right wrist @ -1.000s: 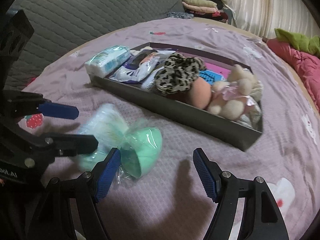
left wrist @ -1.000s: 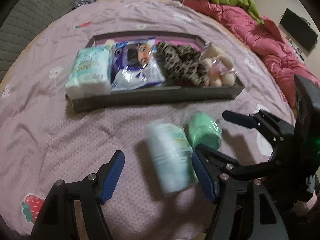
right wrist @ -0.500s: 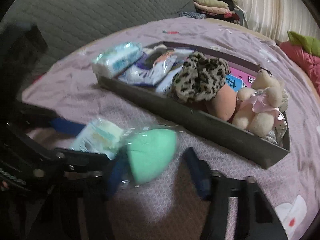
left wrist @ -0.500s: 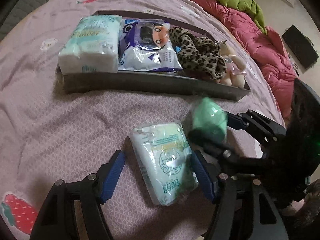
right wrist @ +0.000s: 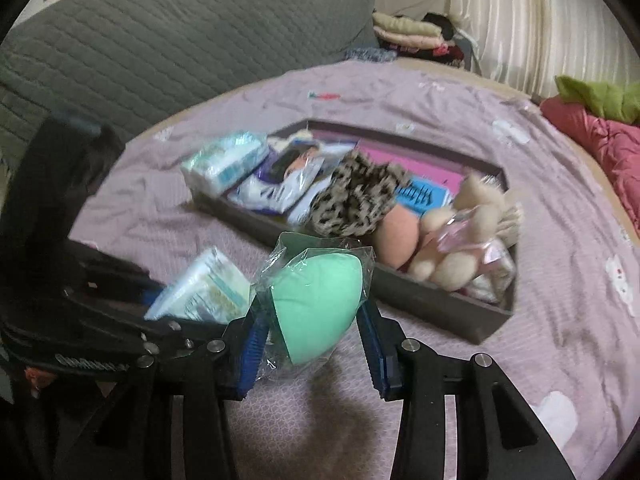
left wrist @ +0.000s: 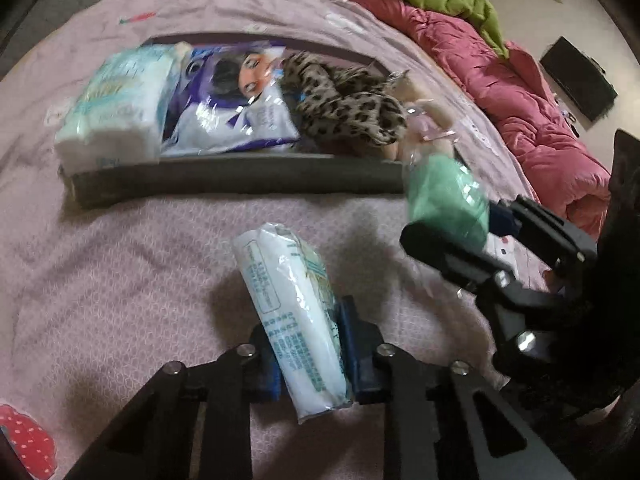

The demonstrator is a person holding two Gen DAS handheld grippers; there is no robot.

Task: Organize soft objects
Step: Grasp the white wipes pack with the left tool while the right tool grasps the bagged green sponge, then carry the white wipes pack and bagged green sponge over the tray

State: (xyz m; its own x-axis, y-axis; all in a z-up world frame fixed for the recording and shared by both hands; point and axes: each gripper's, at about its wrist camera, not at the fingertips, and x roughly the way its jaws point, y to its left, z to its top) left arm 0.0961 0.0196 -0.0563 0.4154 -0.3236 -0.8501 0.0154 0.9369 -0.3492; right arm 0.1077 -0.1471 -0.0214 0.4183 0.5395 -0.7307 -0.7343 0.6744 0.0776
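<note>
A white tissue pack with teal print [left wrist: 292,304] stands on edge between the blue pads of my left gripper [left wrist: 310,356], which is shut on it just above the lilac bedspread. The same pack [right wrist: 204,292] shows at the left of the right wrist view. A mint green sponge in clear wrap [right wrist: 316,304] hangs off the bed in my right gripper [right wrist: 312,344]; its jaws are closing and the pads press on the sponge. From the left wrist view the sponge [left wrist: 444,192] sits at the right, near the dark tray [left wrist: 240,180].
The tray [right wrist: 420,300] holds a tissue pack [left wrist: 116,108], a purple-white packet [left wrist: 232,108], a leopard scrunchie [left wrist: 344,108], a peach sponge [right wrist: 400,236] and a plush bear [right wrist: 472,236]. A pink quilt [left wrist: 540,128] lies right; a grey quilted backrest [right wrist: 160,40] rises behind.
My left gripper has shut on the tissue pack and turned it on edge. My right gripper has closed on the green sponge and lifted it off the bed.
</note>
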